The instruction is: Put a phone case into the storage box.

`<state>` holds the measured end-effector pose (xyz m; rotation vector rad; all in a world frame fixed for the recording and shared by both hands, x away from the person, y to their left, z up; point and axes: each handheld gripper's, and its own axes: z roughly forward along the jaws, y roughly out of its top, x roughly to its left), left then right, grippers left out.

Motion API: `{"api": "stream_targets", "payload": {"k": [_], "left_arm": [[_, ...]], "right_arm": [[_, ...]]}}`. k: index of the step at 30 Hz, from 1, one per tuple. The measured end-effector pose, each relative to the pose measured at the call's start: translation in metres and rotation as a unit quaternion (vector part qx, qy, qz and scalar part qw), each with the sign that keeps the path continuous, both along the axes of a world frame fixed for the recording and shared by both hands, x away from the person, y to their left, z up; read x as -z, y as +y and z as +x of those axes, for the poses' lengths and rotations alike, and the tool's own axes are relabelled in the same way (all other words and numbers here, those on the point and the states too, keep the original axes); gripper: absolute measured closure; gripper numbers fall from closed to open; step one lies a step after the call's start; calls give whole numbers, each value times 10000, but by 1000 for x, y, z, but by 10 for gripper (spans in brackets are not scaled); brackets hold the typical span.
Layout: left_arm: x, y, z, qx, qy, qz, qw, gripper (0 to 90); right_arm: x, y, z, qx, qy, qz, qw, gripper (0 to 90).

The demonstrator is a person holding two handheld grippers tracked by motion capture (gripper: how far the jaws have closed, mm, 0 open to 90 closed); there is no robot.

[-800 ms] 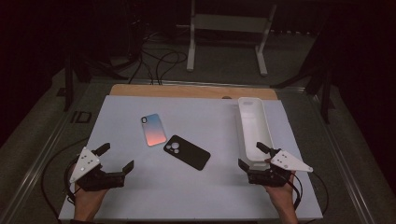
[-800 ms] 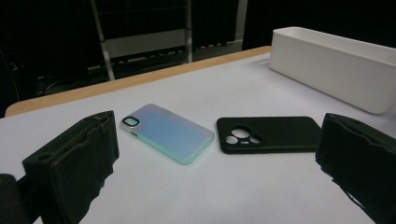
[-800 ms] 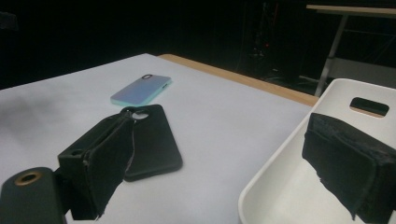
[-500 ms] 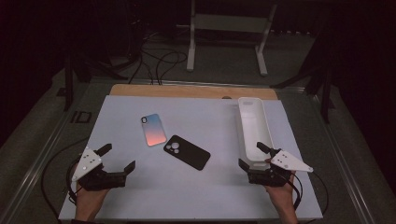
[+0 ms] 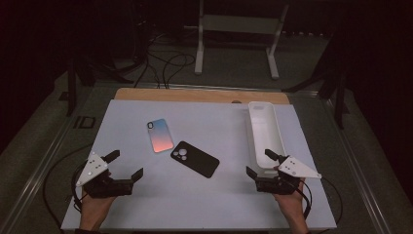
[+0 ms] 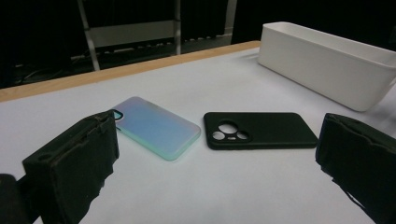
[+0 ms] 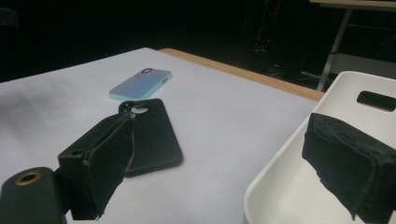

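Two phone cases lie flat and untouched near the middle of the white-topped table (image 5: 204,204): a pastel gradient phone case (image 5: 160,136), blue fading to pink, and a matte black phone case (image 5: 195,159) with round camera cut-outs. They sit just beside each other, the pastel one farther from the person and to the left, the black one angled toward the right. A long white plastic bin (image 5: 265,139) stands at the right side of the table, its length running away from the person, with a handle slot in its far wall.

The left gripper (image 5: 122,165) hovers low over the near left part of the table, well apart from both cases, its jaws spread wide with nothing between them; in the left gripper view both cases lie ahead of it. The right gripper (image 5: 262,164) is at the near end of the bin, its jaws wide apart and empty, one over the bin's interior and the other over the table.
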<state>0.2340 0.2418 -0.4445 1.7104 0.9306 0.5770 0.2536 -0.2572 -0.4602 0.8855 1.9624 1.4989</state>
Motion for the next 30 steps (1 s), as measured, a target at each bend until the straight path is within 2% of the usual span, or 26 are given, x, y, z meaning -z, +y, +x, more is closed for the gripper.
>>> {"api": "stream_targets", "payload": {"k": [4, 7, 11, 15, 20, 23, 30], "left_arm": [[-4, -1, 4, 18, -58, -50, 10000, 1], [-8, -5, 14, 5, -58, -73, 10000, 1], [-10, -10, 24, -4, -30, 2, 10000, 1], [-10, -15, 36, 17, 60, 84, 9999, 1], [-10, -20, 51, -14, 294, 217, 9993, 2], [-10, -23, 60, -5, 392, 195, 9990, 2], [-8, -27, 72, -60, 495, 169, 9986, 4]], "right_arm": [[1, 0, 1, -6, 30, 18, 10000, 91], [3, 0, 3, -14, 66, 23, 10000, 91], [2, 0, 4, -22, 53, 38, 10000, 91], [2, -1, 4, 35, 44, 49, 10000, 92], [2, -2, 4, 43, 37, 47, 10000, 92], [2, -2, 3, 43, 38, 43, 10000, 92], [2, -2, 4, 48, 43, 42, 10000, 92]]}}
